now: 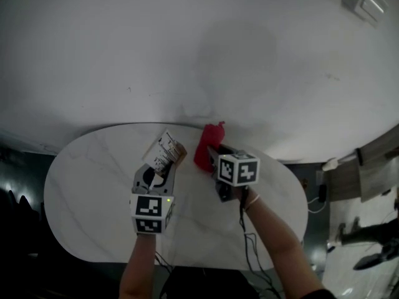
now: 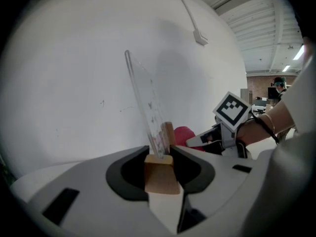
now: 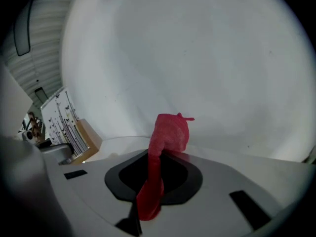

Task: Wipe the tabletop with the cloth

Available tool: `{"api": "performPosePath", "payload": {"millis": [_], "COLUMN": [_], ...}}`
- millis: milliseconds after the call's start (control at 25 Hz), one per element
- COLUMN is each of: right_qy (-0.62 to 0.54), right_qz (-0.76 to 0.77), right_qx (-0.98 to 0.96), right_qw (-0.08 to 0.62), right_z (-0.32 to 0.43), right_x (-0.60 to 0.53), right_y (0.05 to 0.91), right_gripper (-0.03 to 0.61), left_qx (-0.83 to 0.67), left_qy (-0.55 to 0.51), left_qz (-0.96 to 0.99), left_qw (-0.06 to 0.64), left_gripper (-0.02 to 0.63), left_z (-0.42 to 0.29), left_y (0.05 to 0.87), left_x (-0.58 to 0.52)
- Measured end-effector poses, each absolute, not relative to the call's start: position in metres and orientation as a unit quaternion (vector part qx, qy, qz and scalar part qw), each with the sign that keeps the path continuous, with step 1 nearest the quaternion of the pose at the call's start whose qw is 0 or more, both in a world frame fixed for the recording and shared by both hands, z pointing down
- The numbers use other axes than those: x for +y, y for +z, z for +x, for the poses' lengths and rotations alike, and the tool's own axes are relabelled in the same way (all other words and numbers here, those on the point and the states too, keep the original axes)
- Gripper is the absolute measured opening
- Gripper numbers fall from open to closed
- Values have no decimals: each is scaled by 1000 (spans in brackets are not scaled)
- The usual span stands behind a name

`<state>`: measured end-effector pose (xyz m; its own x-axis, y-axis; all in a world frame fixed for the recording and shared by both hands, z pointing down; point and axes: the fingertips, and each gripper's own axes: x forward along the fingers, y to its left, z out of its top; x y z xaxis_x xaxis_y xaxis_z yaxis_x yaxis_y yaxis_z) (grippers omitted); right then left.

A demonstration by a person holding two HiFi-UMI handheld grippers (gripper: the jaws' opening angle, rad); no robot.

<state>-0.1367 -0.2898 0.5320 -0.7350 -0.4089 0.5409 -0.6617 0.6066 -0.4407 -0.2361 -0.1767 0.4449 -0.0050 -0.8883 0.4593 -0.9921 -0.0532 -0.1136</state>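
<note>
At centre of the head view, by the far edge of the surface (image 1: pixel 87 192): right gripper (image 1: pixel 211 162), jaws closed on a bunched red cloth (image 1: pixel 207 143); cloth standing up past the tips, not spread flat. Just left of it, left gripper (image 1: pixel 164 167), jaws partway apart and clamped on the wooden base of a sign stand (image 1: pixel 169 148), stand tilted. No wipe marks readable anywhere. Judged early: most of the surface probably still to wipe.

The red cloth (image 3: pixel 168 132) looks coarsely woven. The block (image 2: pixel 159 174) is matt pale wood, its sheet (image 2: pixel 147 102) clear glossy plastic; the tabletop (image 1: pixel 93 185) smooth, veined white.
</note>
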Motion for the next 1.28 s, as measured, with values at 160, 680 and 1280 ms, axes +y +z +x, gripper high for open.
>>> {"api": "performPosePath", "payload": {"millis": [160, 680, 1280], "right_qy": [311, 273, 290], "right_qz": [328, 434, 593], "right_qx": [-856, -786, -658], "right_qw": [251, 345, 362], "right_z": [-123, 45, 310], "right_x": [-302, -330, -285], "right_y": [557, 574, 567], "right_gripper": [46, 46, 46], "left_qx": [-674, -608, -515], "left_qy": [205, 198, 202], "left_qz": [698, 758, 826], "left_qw": [132, 130, 111], "left_gripper": [129, 129, 127], "left_z": [-234, -153, -33], "left_y": [452, 469, 471], "left_x": [-179, -214, -229]}}
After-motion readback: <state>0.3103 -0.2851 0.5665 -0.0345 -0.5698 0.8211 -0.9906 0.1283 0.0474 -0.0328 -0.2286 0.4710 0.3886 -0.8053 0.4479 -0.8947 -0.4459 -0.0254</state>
